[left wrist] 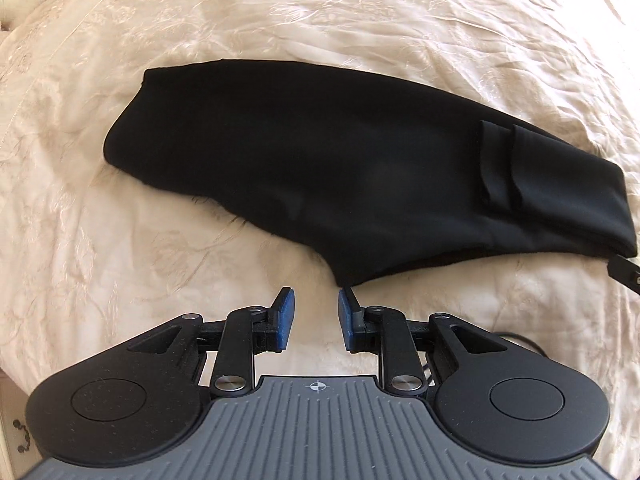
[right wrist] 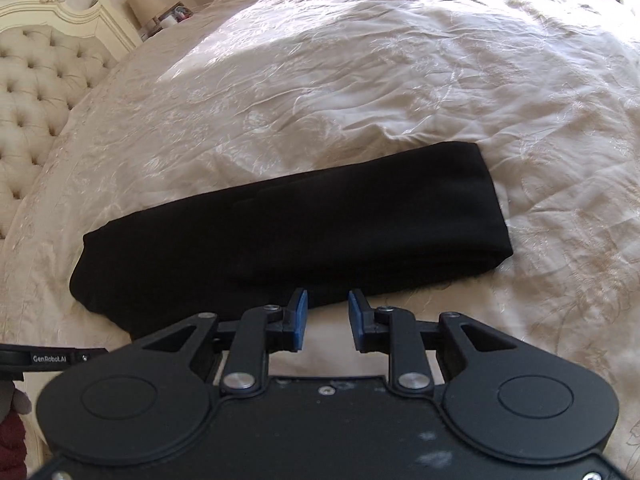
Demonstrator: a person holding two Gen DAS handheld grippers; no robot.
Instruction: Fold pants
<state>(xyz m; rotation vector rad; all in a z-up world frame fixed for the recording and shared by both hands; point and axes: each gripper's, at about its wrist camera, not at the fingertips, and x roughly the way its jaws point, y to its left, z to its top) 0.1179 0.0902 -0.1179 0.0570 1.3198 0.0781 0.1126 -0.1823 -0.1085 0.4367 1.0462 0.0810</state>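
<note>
Black pants (left wrist: pixel 340 168) lie folded in a long flat bundle on a cream bedspread, with a back pocket flap toward the right end. They also show in the right wrist view (right wrist: pixel 304 236). My left gripper (left wrist: pixel 316 300) is open and empty, just short of the bundle's near edge. My right gripper (right wrist: pixel 327 300) is open and empty, with its blue-padded fingertips (right wrist: pixel 301 304) at the near edge of the pants.
The cream embroidered bedspread (right wrist: pixel 360 80) stretches all around the pants. A tufted headboard (right wrist: pixel 36 92) stands at the far left, with a lamp (right wrist: pixel 144 8) behind it. Part of the other gripper (left wrist: pixel 626 272) shows at the right edge of the left wrist view.
</note>
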